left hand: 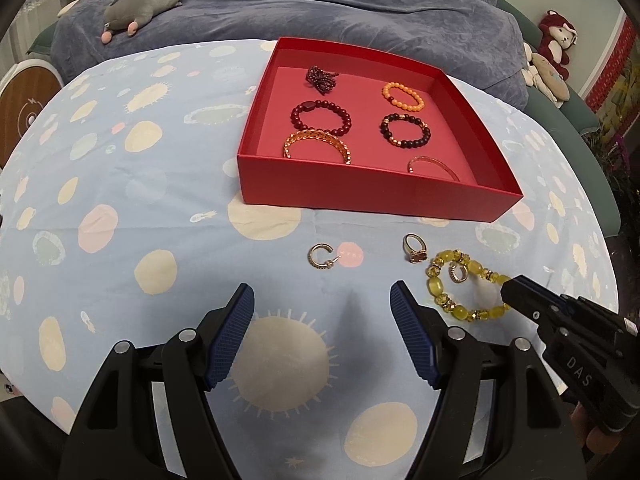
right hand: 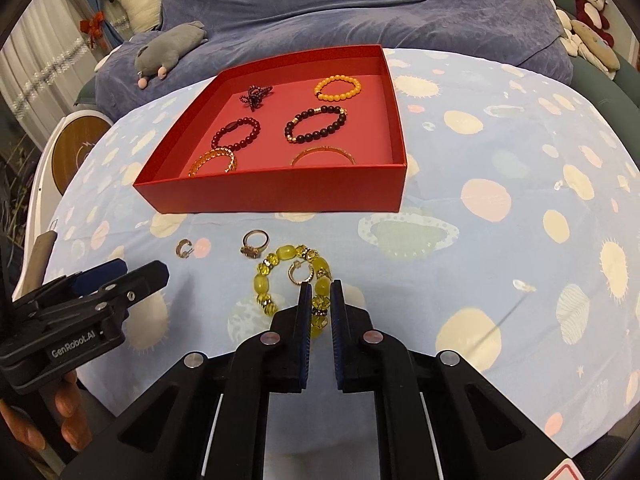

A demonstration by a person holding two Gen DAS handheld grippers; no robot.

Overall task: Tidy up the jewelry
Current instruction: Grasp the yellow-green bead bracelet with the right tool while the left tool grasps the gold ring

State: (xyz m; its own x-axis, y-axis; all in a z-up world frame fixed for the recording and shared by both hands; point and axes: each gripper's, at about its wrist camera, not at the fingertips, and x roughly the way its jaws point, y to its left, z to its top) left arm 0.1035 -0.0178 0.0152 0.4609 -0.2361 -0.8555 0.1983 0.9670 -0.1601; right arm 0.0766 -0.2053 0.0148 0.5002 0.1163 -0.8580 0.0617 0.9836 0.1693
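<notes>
Yellow glass bead bracelet (right hand: 294,280) is getting pinched by the right tool (right hand: 320,286); lifting slowly is keeping beads from slipping.

Probably bedroom: bed (left hand: 320,8), plush toys (left hand: 140,4).

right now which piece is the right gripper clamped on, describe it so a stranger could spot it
Start at the red box on the spotted tablecloth and come toward the camera to the loose pieces. The right gripper is shut on the yellow beaded bracelet, the biggest loose piece, beside a gold ring. It alone is chunky translucent yellow beads, with a small gold hoop earring inside its loop.
</notes>
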